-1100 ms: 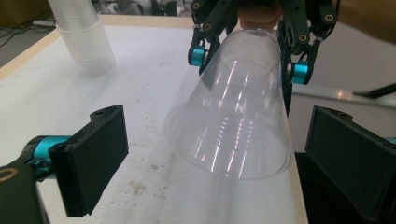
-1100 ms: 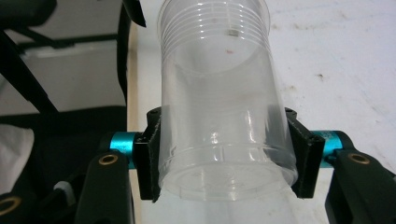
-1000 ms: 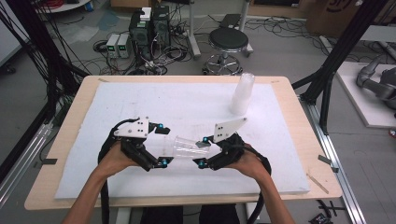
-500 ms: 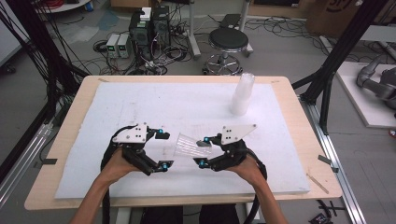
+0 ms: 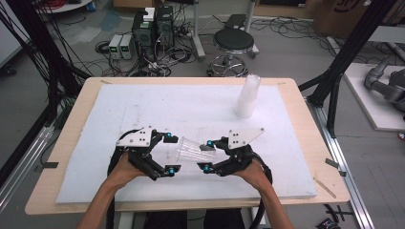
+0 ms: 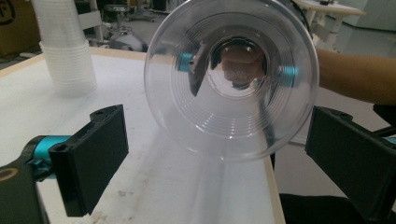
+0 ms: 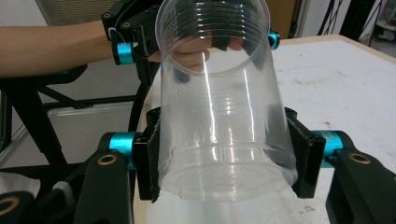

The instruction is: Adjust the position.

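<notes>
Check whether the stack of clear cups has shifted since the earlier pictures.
No: the stack of clear cups sits at the same spot by the table's far edge as before.

Left gripper (image 5: 168, 153) drawn back leftward off clear cup (image 5: 193, 150); jaws now clear.

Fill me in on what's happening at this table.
A person at a white-topped table holds a pair of tongs in each hand. The right tongs are shut on the base end of a clear plastic cup, holding it on its side with the mouth toward the left tongs. Those stand open on either side of the cup's rim, not gripping it. A stack of clear cups stands upright near the far right of the table.
</notes>
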`<control>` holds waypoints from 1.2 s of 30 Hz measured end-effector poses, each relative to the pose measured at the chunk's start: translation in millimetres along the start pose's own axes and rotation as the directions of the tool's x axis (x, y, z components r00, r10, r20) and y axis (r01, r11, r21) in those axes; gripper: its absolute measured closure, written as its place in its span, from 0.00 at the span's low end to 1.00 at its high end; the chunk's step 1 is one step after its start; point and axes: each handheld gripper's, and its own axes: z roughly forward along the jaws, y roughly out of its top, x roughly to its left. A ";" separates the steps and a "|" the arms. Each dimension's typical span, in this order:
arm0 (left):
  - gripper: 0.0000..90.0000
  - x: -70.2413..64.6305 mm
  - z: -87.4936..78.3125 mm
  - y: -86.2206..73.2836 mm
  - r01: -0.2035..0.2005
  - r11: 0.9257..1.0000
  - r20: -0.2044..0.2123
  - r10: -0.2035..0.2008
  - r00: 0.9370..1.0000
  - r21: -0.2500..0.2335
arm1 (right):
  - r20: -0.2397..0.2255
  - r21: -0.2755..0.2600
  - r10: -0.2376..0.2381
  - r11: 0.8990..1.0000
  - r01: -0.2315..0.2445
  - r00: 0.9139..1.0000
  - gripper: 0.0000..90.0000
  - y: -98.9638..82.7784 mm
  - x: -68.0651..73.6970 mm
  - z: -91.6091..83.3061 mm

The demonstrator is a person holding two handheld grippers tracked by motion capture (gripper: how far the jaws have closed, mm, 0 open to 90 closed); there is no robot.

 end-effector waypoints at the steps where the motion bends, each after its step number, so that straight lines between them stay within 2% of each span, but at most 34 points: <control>1: 0.07 -0.6 1.5 0.0 0.002 1.000 0.004 -0.002 1.000 -0.008 | -0.002 -0.002 -0.003 1.000 0.003 1.000 0.46 0.1 0.6 0.1; 8: 0.07 -2.5 11.7 2.4 0.011 0.998 0.045 -0.008 0.999 -0.067 | -0.027 -0.027 -0.024 0.999 0.023 0.999 0.46 0.5 2.1 0.4; 13: 0.07 -2.1 17.0 4.2 0.047 0.994 0.085 -0.038 0.996 -0.104 | -0.038 -0.045 -0.026 0.999 0.024 0.999 0.46 0.7 2.9 -0.6; 19: 0.07 -4.2 25.0 7.7 0.038 0.995 0.104 -0.028 0.994 -0.094 | -0.056 -0.061 -0.042 0.997 0.038 0.998 0.46 1.8 4.4 0.7; 21: 0.12 -4.1 25.4 7.6 0.050 0.994 0.126 -0.038 0.991 -0.096 | -0.056 -0.067 -0.048 0.997 0.045 0.997 0.46 2.2 4.6 1.0; 24: 0.16 -3.8 24.8 7.7 0.054 0.993 0.133 -0.040 0.990 -0.102 | -0.063 -0.069 -0.046 0.997 0.042 0.997 0.46 2.3 5.2 0.9; 29: 0.30 -4.5 22.4 8.1 0.048 0.992 0.156 -0.029 0.987 -0.115 | -0.066 -0.072 -0.048 0.996 0.043 0.997 0.46 2.3 5.3 0.8; 36: 0.33 -4.7 22.4 8.0 0.045 0.993 0.154 -0.027 0.988 -0.112 | -0.068 -0.068 -0.047 0.997 0.042 0.997 0.46 2.1 5.3 0.5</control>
